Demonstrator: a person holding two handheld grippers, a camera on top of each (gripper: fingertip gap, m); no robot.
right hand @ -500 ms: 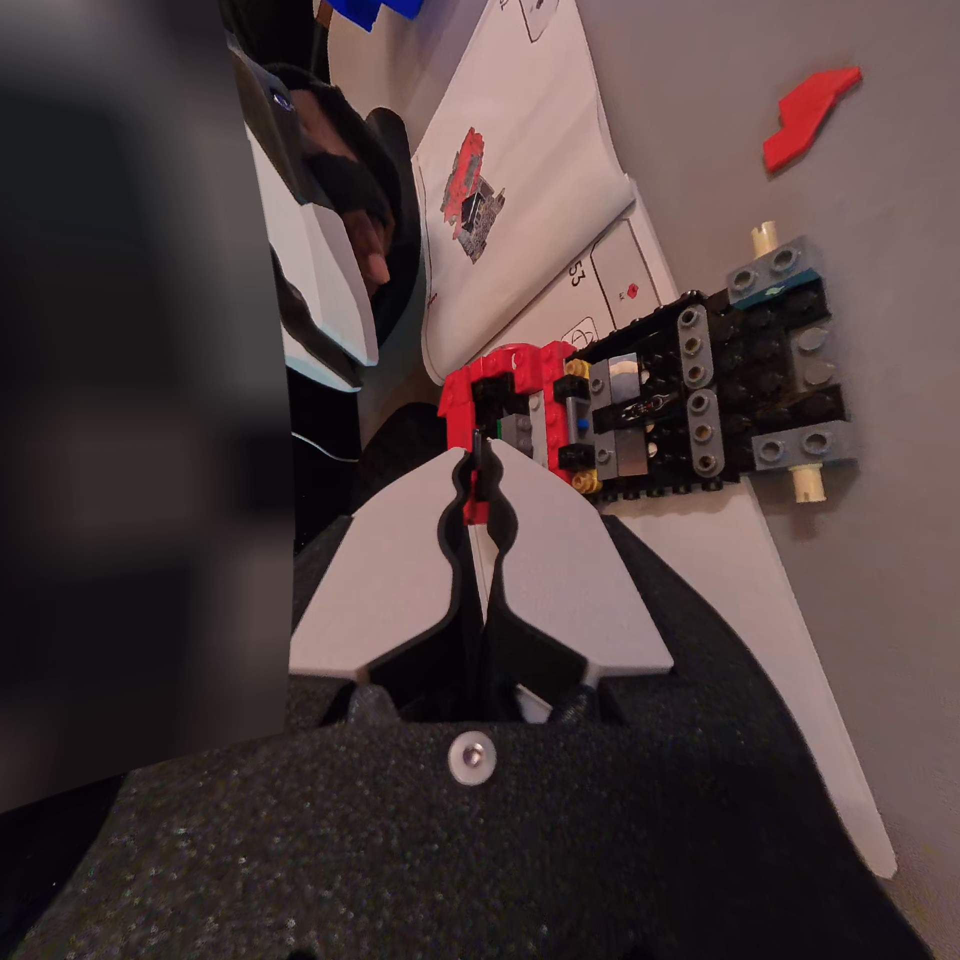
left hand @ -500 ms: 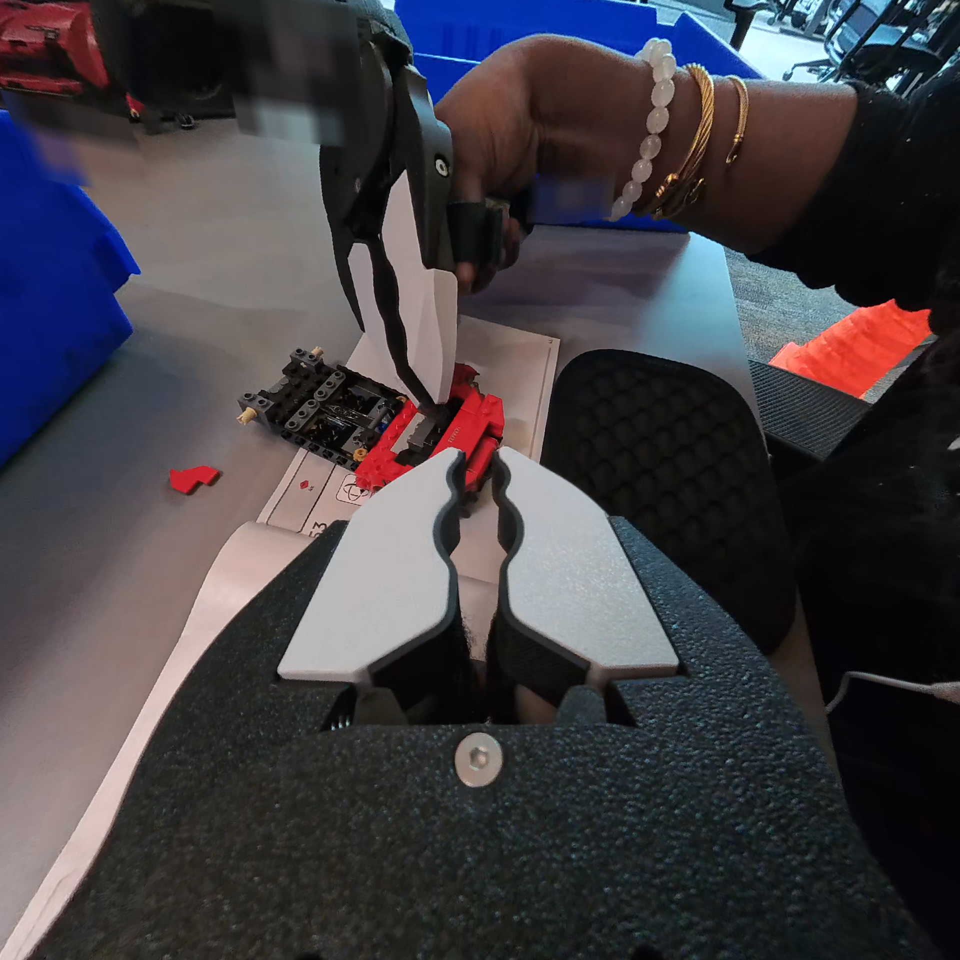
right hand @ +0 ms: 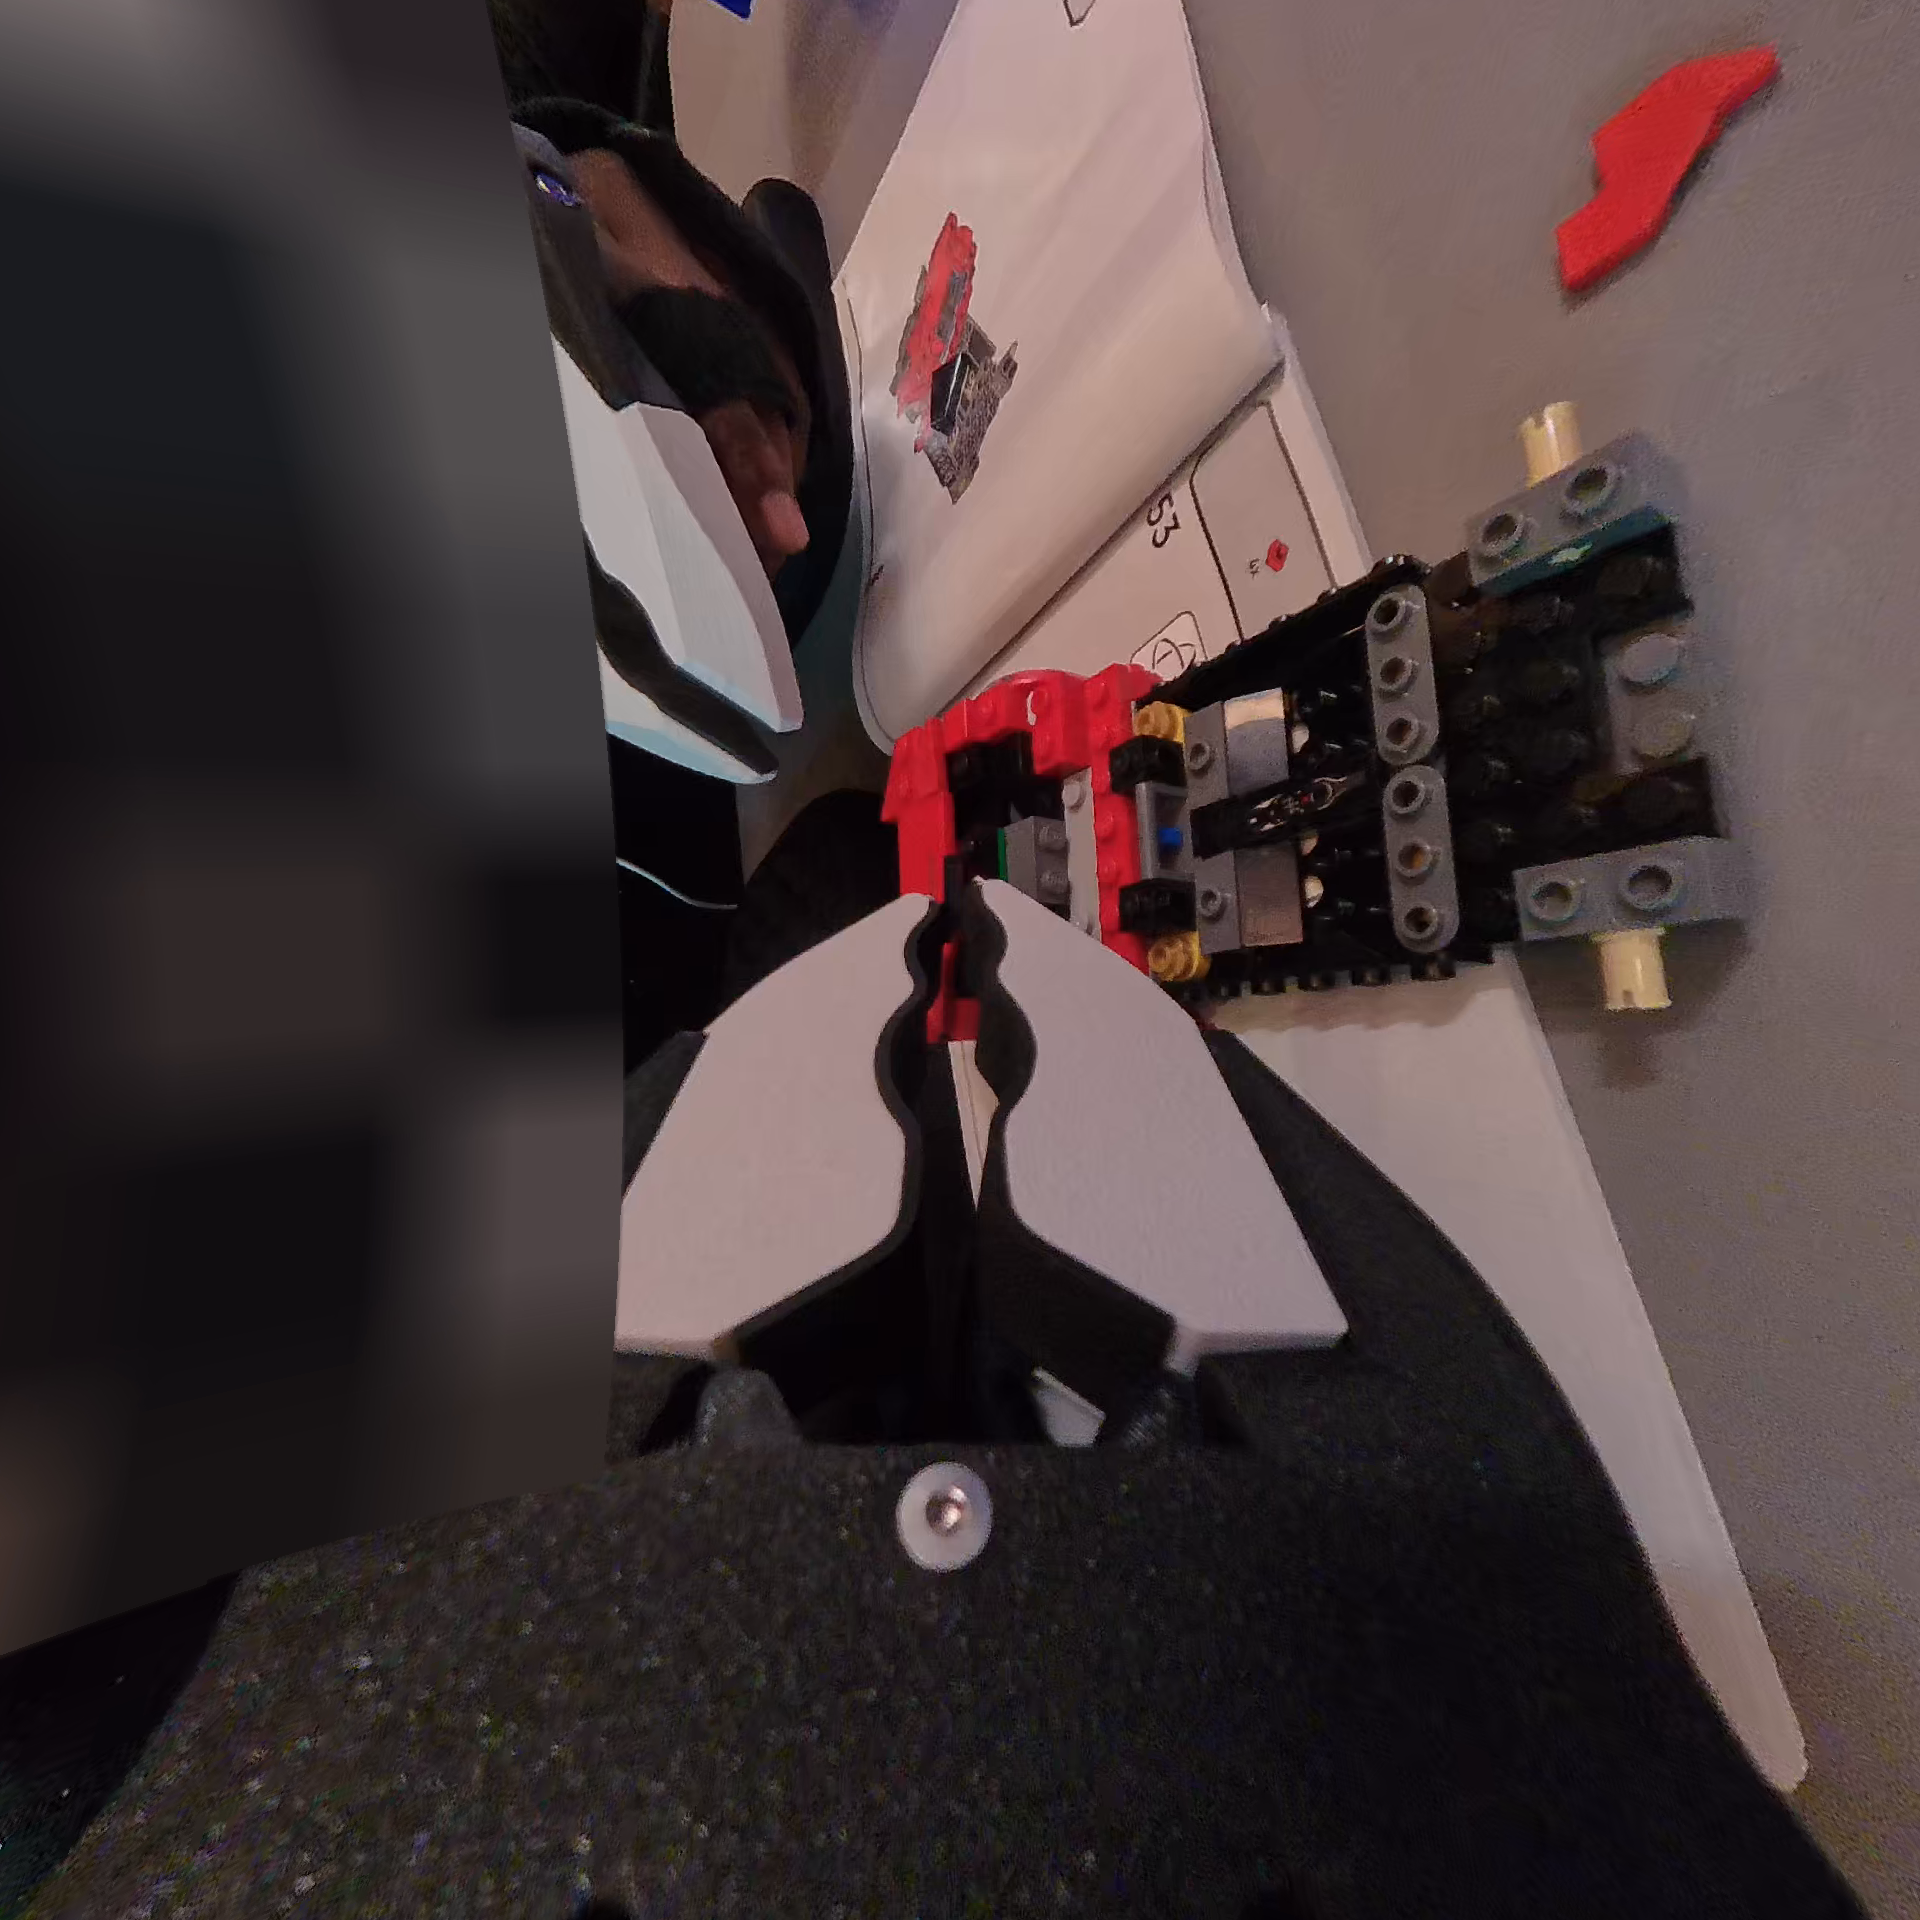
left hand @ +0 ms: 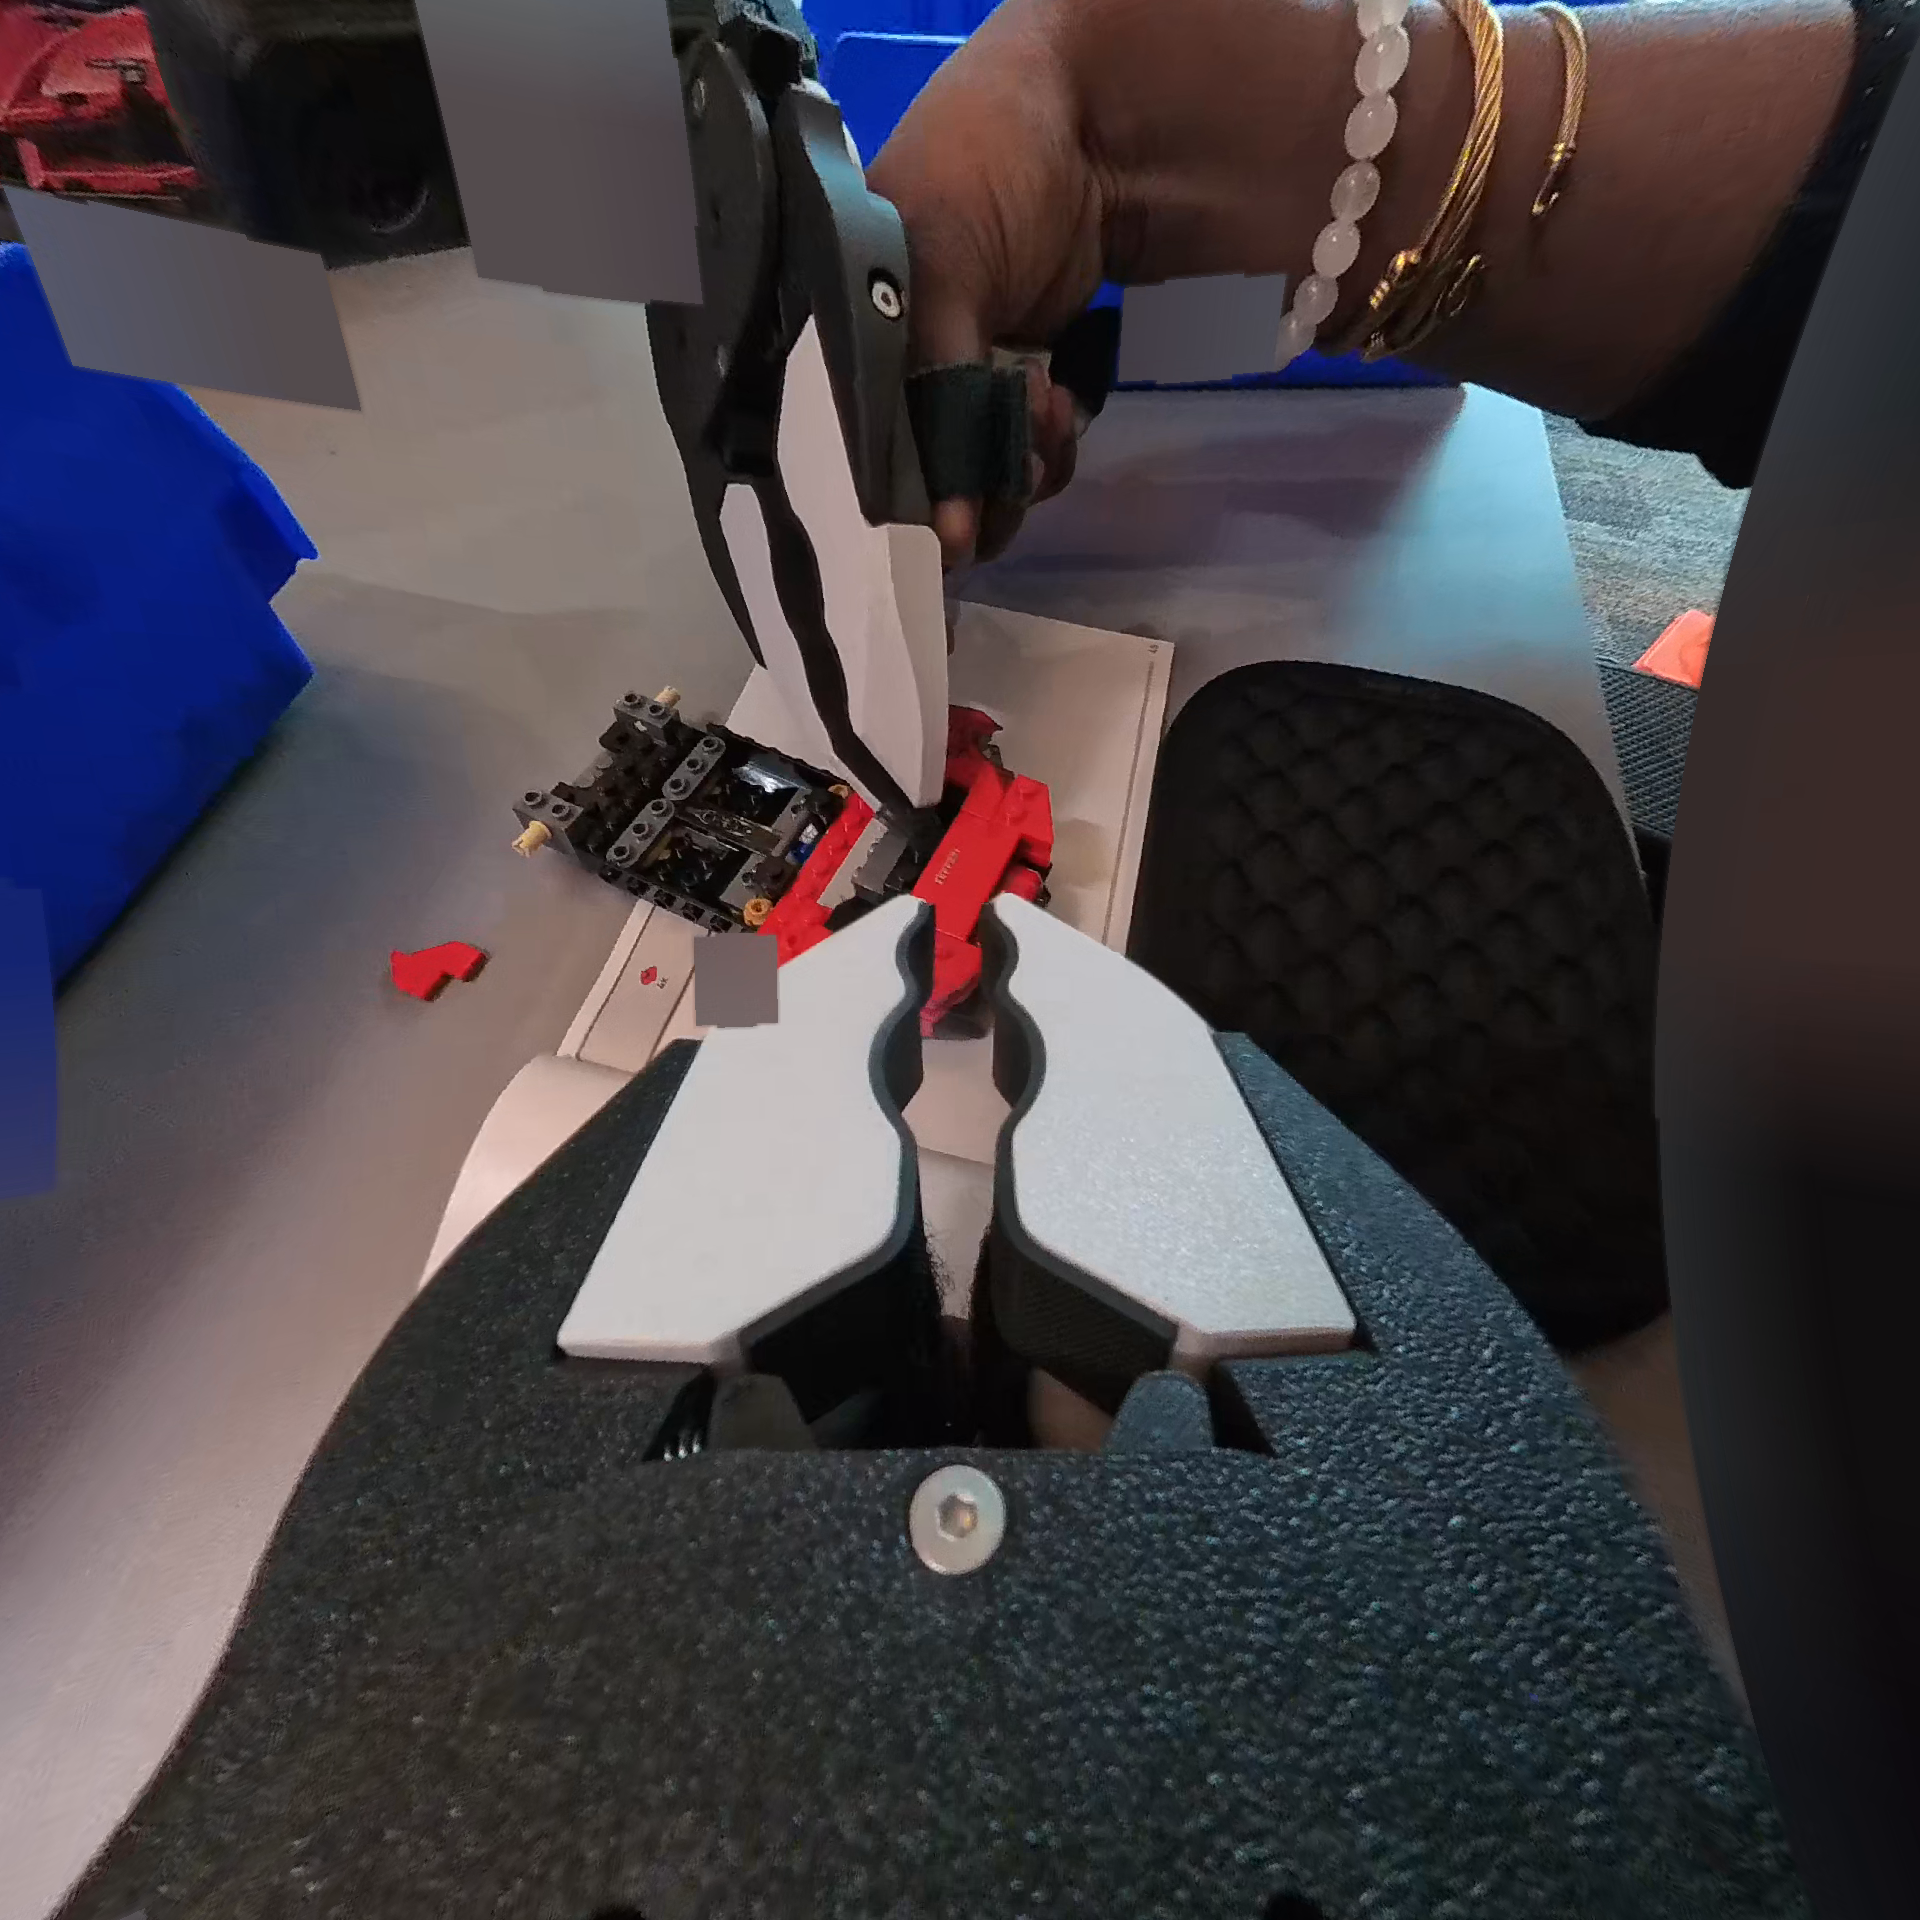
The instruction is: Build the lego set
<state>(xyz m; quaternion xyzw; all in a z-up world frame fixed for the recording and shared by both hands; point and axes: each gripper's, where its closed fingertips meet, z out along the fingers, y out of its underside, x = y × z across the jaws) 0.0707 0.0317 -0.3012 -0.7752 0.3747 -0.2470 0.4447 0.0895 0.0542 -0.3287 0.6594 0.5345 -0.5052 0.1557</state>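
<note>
A partly built lego model (left hand: 727, 821) with a black and grey chassis and a red front lies on an open instruction booklet (left hand: 1101, 707); it also shows in the right wrist view (right hand: 1351, 790). My right gripper (right hand: 951, 914) is shut on a small thin red and black piece (right hand: 956, 1003) and holds it against the model's red front (right hand: 925, 769). In the left wrist view the right gripper (left hand: 914, 795) comes down onto the model from above. My left gripper (left hand: 961, 920) has a narrow gap between its fingers, tips at the model's red end, which shows through the gap.
A loose red piece (left hand: 436, 968) lies on the grey table (left hand: 312, 1195) left of the booklet, also in the right wrist view (right hand: 1662, 166). Blue bins (left hand: 125, 644) stand at the left and back. A black padded chair back (left hand: 1392, 987) is at the right. The grippers' ends are close to 5 centimeters from one another.
My left gripper has moved forward, close up to the model's red end. My right gripper stays on the model with the small piece in it.
</note>
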